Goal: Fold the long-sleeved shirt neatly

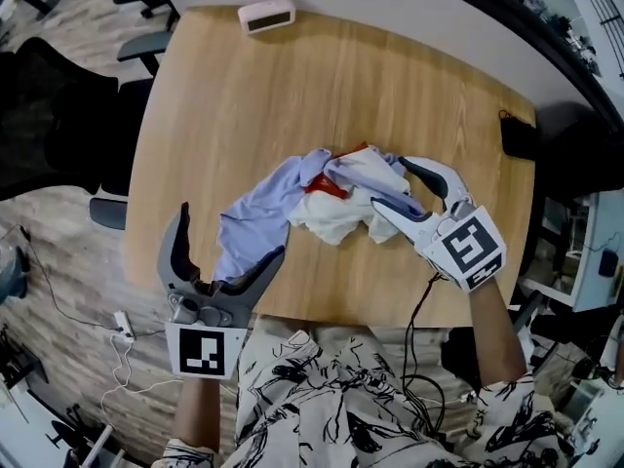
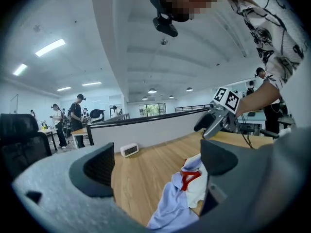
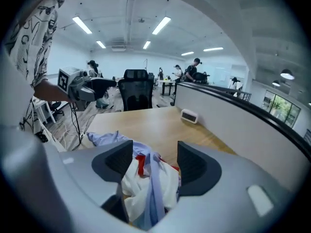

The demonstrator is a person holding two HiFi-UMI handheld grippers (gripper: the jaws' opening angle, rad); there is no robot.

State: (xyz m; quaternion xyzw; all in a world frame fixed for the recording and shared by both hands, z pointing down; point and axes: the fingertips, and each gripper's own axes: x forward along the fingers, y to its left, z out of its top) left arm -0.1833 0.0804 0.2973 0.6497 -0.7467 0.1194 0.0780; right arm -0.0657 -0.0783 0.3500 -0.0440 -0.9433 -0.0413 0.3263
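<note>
The long-sleeved shirt (image 1: 263, 213) lies crumpled in the middle of the wooden table (image 1: 292, 96); it is pale blue and white with a red part. My right gripper (image 1: 392, 183) reaches into the heap's right end. In the right gripper view (image 3: 154, 161) its jaws stand apart with bunched cloth (image 3: 146, 183) lying loosely between the pads. My left gripper (image 1: 229, 237) hangs open at the table's near edge, over the shirt's blue near-left end. The left gripper view (image 2: 158, 166) shows nothing between its pads, with the shirt (image 2: 175, 198) below and beyond.
A small white device (image 1: 266, 15) sits at the table's far edge. Black office chairs (image 1: 39, 115) stand to the left, and a black object (image 1: 517, 135) is at the right edge. Cables (image 1: 117, 339) trail on the floor. People (image 2: 77, 115) stand far behind.
</note>
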